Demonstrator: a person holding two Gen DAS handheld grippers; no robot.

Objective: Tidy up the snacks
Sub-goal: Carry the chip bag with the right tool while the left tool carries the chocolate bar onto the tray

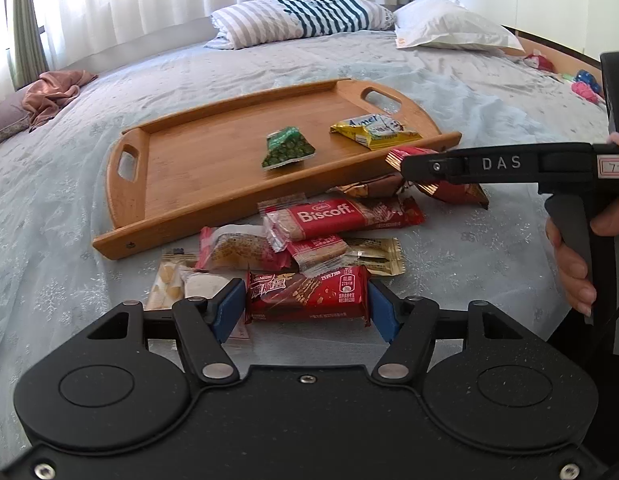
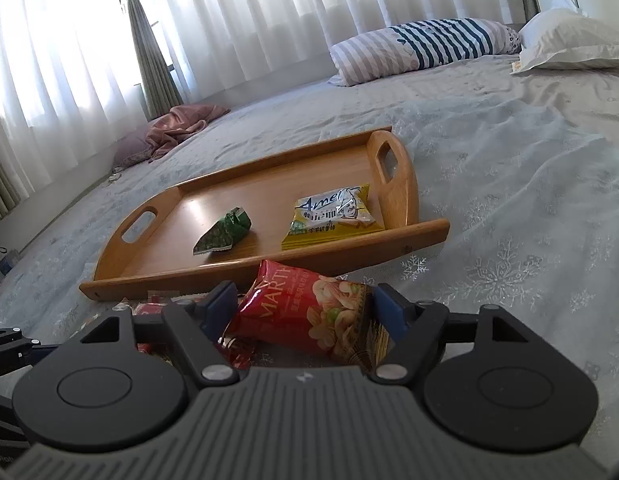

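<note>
Now, what we see:
Left gripper [image 1: 307, 306]: our pads touch the red wafer bar [image 1: 307, 294].
Right gripper [image 2: 305, 310]: our pads close against the red nut bag [image 2: 309, 312].
Tray [image 1: 181, 216]: holds a green packet [image 1: 287, 153] and a yellow packet [image 1: 375, 131].

left wrist: low, close over bed, facing pillows | right wrist: same | shared: wooden tray [image 1: 181, 184] [image 2: 181, 216]

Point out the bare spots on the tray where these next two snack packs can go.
The wooden tray is bare on its left half, from the left handle hole to the green packet. A narrower gap lies between the green packet and the yellow packet. The right end is taken. In front of the tray, the snack pile on the bed is crowded.
</note>
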